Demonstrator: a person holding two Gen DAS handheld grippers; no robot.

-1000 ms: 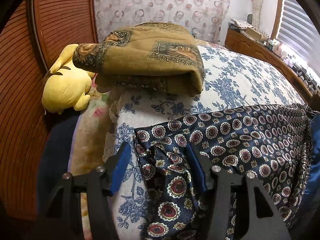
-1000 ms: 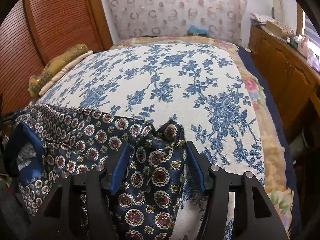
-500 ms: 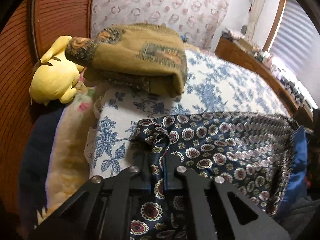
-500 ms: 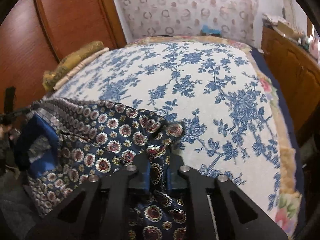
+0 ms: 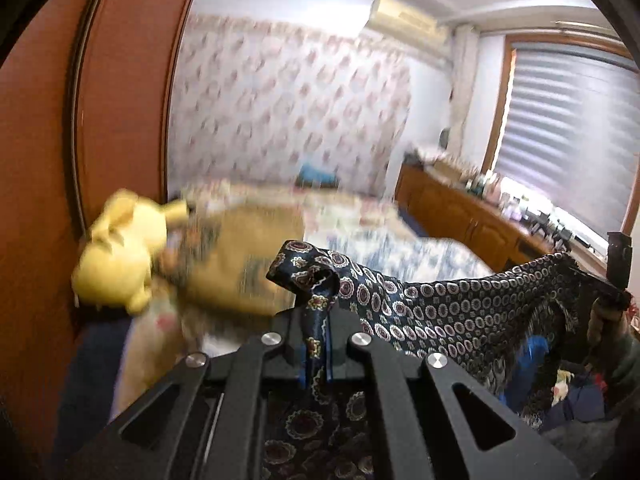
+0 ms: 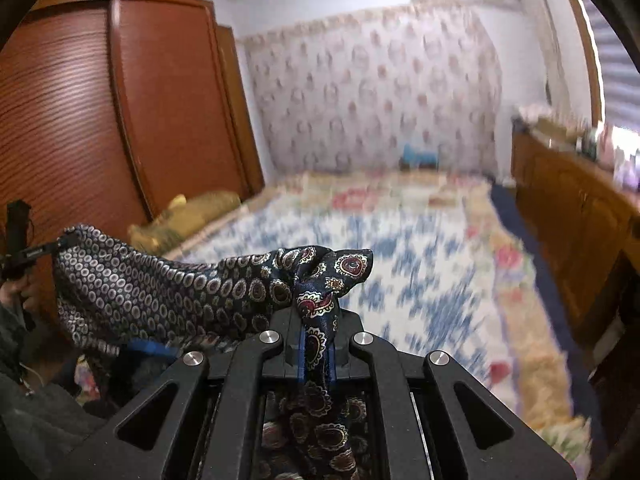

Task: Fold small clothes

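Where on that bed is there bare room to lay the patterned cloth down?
The blue-flowered bedspread lies bare from its middle to the navy edge by the wooden cabinets. The wardrobe side is crowded: yellow plush toy and folded olive blanket.

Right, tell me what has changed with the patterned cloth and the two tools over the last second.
Both tools closed on the navy patterned cloth: the left tool and the right tool each pinch a bunched corner. They then lifted it off the floral bedspread, so it now hangs stretched between them. The yellow plush toy and folded mustard blanket stayed put.
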